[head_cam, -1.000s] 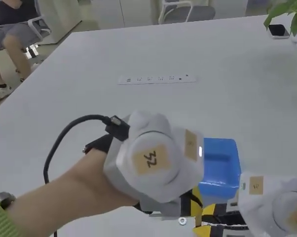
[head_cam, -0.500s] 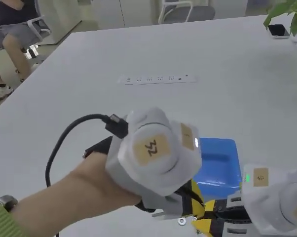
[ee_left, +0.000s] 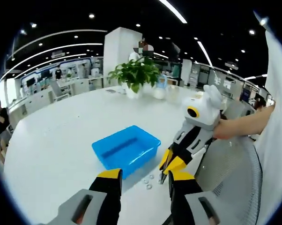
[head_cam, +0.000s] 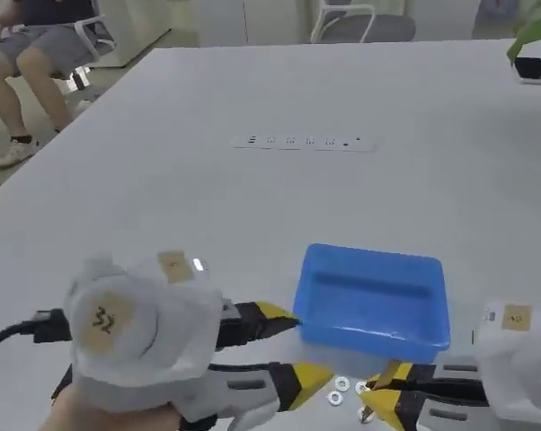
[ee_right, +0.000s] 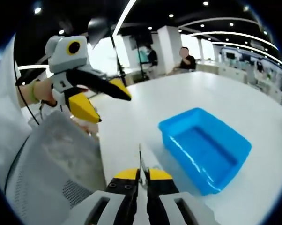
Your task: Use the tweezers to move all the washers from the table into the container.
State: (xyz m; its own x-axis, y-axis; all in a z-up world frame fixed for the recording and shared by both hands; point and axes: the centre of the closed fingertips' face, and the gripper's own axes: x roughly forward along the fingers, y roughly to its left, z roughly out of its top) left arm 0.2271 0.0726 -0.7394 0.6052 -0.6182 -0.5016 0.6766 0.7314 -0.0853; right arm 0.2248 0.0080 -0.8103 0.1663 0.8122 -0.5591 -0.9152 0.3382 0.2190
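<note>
Washers [head_cam: 342,385] lay loose on the white table [head_cam: 208,189], a small cluster of them close to the edge where the person worked. They were just on the near side of the blue container [head_cam: 371,338] and not touching it. The container was a shallow open tray. I could see nothing inside it.

The left tool [head_cam: 304,348] hung low over the table beside the container's left near corner. Its yellow-tipped jaws were spread wide with nothing between them, and they pointed across toward the washers. The right tool [head_cam: 376,395] came in from the opposite side, its tips just beside the cluster. In the right gripper view its two jaws were pressed together on the tweezers [ee_right: 140,161], whose thin metal blades stuck out forward from between them. Whether the tweezer points had hold of a washer I could not tell; they were too fine to make out.

The two tools faced each other across the washers, near one another but apart.

Farther out, toward the middle of the table, a white power strip [head_cam: 303,142] lay flat. At the far right corner sat a dark phone [head_cam: 531,68], with some green leaves [head_cam: 538,31] beside it. Someone sat on a chair beyond the far left corner [head_cam: 46,45].
</note>
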